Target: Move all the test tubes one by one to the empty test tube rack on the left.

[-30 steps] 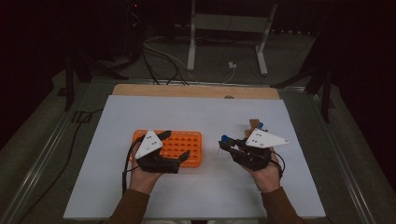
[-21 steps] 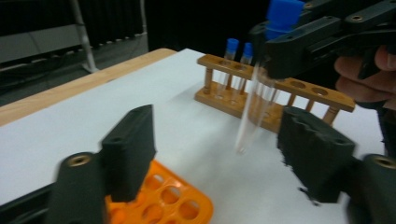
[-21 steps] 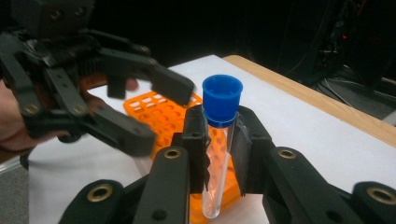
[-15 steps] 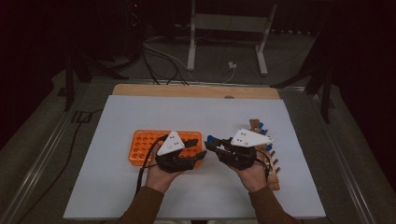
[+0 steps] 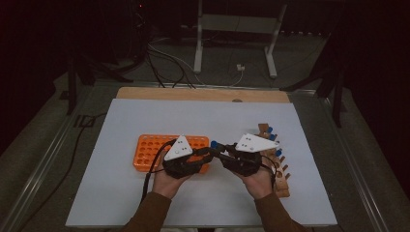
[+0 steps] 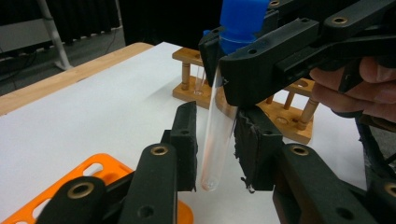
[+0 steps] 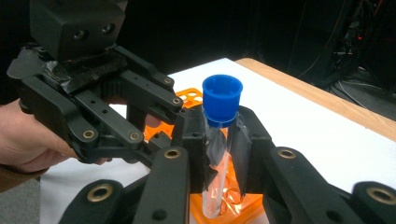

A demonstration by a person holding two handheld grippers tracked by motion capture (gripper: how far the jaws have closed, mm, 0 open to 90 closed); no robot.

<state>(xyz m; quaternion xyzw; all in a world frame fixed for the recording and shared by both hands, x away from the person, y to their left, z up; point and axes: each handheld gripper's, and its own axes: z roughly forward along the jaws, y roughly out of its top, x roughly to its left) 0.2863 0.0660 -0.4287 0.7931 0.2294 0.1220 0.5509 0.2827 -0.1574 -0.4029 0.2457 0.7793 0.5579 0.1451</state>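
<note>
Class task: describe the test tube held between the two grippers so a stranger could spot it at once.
On the white table, look between the orange rack and the wooden rack. There the right gripper holds one clear test tube, blue-capped, off the table.

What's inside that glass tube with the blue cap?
The test tube looks clear and empty down to its rounded bottom. The blue cap and the right tool's pads hide its top part; what is there cannot be seen.
</note>
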